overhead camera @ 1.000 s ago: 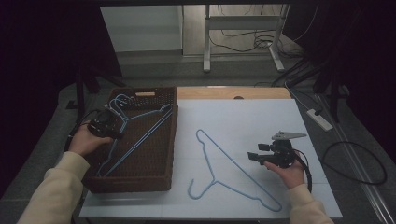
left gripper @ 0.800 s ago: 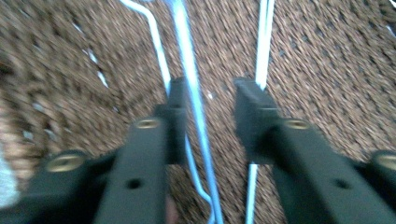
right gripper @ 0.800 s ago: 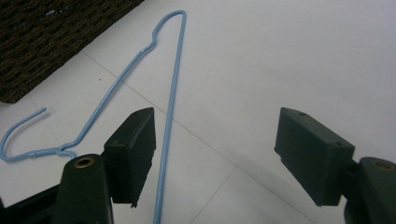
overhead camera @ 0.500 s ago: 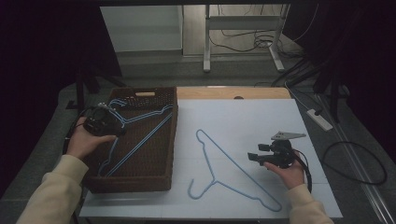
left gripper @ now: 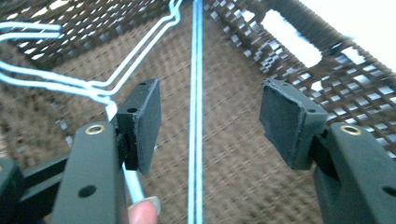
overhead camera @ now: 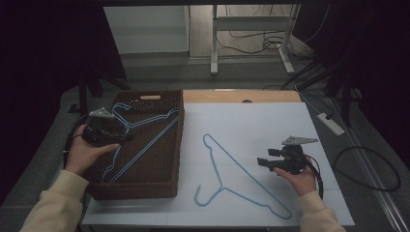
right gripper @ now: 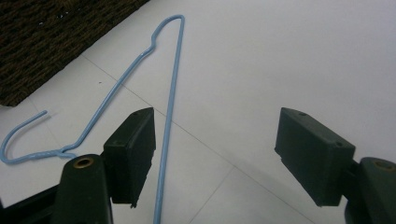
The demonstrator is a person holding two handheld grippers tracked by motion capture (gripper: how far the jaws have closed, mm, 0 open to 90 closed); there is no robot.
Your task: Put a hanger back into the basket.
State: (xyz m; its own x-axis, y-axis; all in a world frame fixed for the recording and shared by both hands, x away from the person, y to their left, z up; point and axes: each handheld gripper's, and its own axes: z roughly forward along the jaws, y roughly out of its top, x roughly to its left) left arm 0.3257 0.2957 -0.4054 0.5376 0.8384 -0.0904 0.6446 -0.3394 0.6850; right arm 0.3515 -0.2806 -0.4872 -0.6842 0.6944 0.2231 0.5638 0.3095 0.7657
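A brown woven basket [overhead camera: 140, 191] stands on the left of the table and holds light-blue wire hangers [overhead camera: 147, 147]. My left gripper [overhead camera: 116, 134] is over the basket's left side, near the hangers' necks. In the left gripper view it [left gripper: 210, 121] is open; two straight hanger wires [left gripper: 196, 116] run between the pads without touching them, and the twisted necks [left gripper: 93, 86] lie just left of the left pad [left gripper: 140, 123]. One more blue hanger [overhead camera: 237, 169] lies flat on the white tabletop. My right gripper [overhead camera: 265, 162] hovers to its right, open [right gripper: 215, 154], with the hanger's long wire [right gripper: 170, 93] near the left pad.
The white tabletop [overhead camera: 251, 125] has bare room behind and right of the loose hanger. A basket corner [right gripper: 46, 37] shows in the right gripper view. Cables and a power strip [overhead camera: 330, 123] lie on the floor to the right, table legs [overhead camera: 212, 43] behind.
The left gripper has shifted slightly over the basket's left side. The right gripper and the loose hanger have stayed in place.
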